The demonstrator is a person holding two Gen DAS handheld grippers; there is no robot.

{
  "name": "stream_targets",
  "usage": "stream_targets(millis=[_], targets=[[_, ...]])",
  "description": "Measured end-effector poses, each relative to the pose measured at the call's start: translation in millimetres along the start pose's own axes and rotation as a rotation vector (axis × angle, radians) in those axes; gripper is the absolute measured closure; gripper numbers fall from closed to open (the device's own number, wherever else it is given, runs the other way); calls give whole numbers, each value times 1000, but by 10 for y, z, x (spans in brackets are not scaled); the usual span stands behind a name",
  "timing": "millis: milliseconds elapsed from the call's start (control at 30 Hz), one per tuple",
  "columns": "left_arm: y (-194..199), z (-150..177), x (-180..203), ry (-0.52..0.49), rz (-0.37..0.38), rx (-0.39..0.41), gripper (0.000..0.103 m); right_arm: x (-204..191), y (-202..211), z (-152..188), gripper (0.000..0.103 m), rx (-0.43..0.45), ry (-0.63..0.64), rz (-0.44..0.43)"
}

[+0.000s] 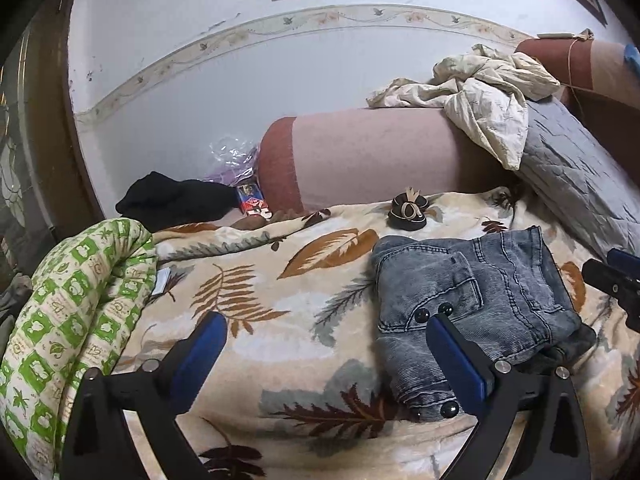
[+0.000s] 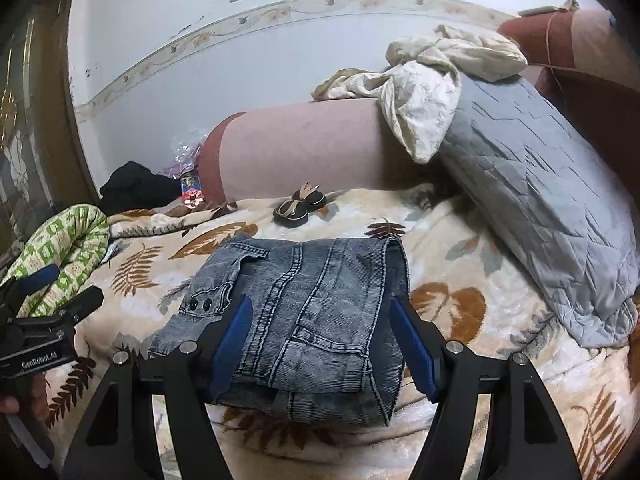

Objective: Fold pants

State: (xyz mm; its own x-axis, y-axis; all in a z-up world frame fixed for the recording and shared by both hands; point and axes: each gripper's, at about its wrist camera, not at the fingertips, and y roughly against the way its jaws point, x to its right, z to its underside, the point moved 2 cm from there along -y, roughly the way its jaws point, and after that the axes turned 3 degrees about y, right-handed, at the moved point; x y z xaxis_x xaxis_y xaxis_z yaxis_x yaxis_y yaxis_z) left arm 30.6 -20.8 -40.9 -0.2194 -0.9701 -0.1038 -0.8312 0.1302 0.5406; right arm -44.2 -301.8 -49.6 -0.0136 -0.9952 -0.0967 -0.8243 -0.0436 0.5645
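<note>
Both jaws stand apart, gripping nothing; the right gripper (image 2: 322, 340), low over the folded pants (image 2: 296, 316), could snag and undo them.

leaf-print blanket (image 2: 500, 240) | grey quilted pillow (image 2: 540, 208) | 2 small dark shoes (image 2: 298, 204) | green-patterned quilt (image 1: 72, 300)

This is a bedroom in a home. A leaf-pattern blanket (image 2: 460, 240) covers the bed, a grey quilted pillow (image 2: 540, 208) leans at two o'clock, and a long bolster (image 2: 304, 148) lies at twelve against the wall (image 2: 240, 60).
</note>
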Motion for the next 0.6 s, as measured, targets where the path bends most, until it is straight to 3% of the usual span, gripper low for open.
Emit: stream_targets(millis=[600], targets=[[-17, 24, -27, 7, -20, -7, 2, -4, -14, 30, 31, -15, 0, -7]])
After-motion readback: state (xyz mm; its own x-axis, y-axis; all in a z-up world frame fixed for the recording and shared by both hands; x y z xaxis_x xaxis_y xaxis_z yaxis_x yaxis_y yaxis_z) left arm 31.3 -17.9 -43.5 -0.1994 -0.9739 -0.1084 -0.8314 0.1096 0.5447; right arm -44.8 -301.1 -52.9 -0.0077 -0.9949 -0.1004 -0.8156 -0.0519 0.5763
